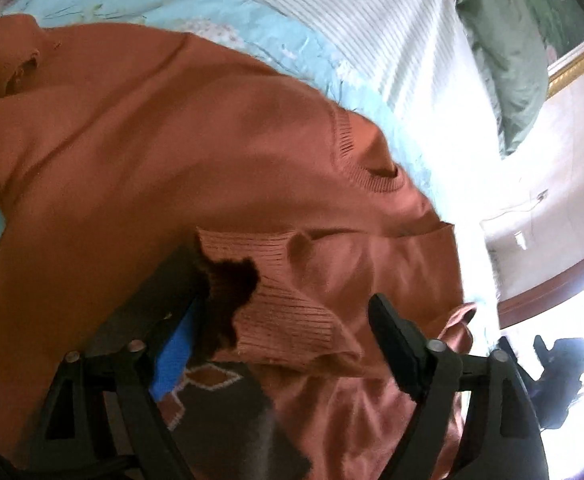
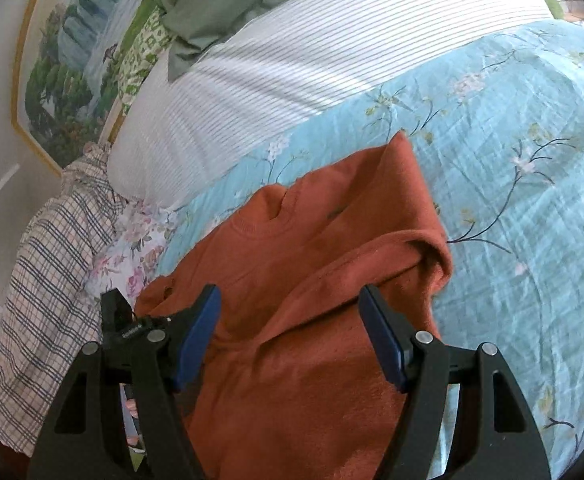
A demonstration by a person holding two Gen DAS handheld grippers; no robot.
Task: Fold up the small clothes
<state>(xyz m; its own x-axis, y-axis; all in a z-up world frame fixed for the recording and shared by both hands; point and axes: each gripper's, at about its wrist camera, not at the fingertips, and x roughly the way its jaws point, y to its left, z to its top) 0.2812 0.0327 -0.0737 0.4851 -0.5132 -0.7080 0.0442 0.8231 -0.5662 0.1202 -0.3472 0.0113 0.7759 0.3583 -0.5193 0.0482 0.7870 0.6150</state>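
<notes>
An orange sweater [image 1: 152, 152] lies spread on the light blue floral bedspread [image 2: 511, 208]. In the left wrist view its ribbed sleeve cuff [image 1: 288, 312] sits between the fingers of my left gripper [image 1: 284, 280]. The cuff drapes over the left finger, while the right finger [image 1: 391, 336] stands just clear of the fabric. In the right wrist view my right gripper [image 2: 288, 332] hangs open above the sweater [image 2: 311, 280], below its round neckline [image 2: 260, 226], with nothing pinched between its blue pads. One sleeve is folded across the body at the right [image 2: 423, 240].
A dark brown knit with a white diamond pattern [image 1: 220, 412] lies under the left gripper. A white striped pillow [image 2: 292, 80] and a green pillow [image 2: 228, 4] lie at the bed's head. A plaid shirt [image 2: 48, 280] hangs over the left edge. A framed painting [image 2: 64, 80] is on the wall.
</notes>
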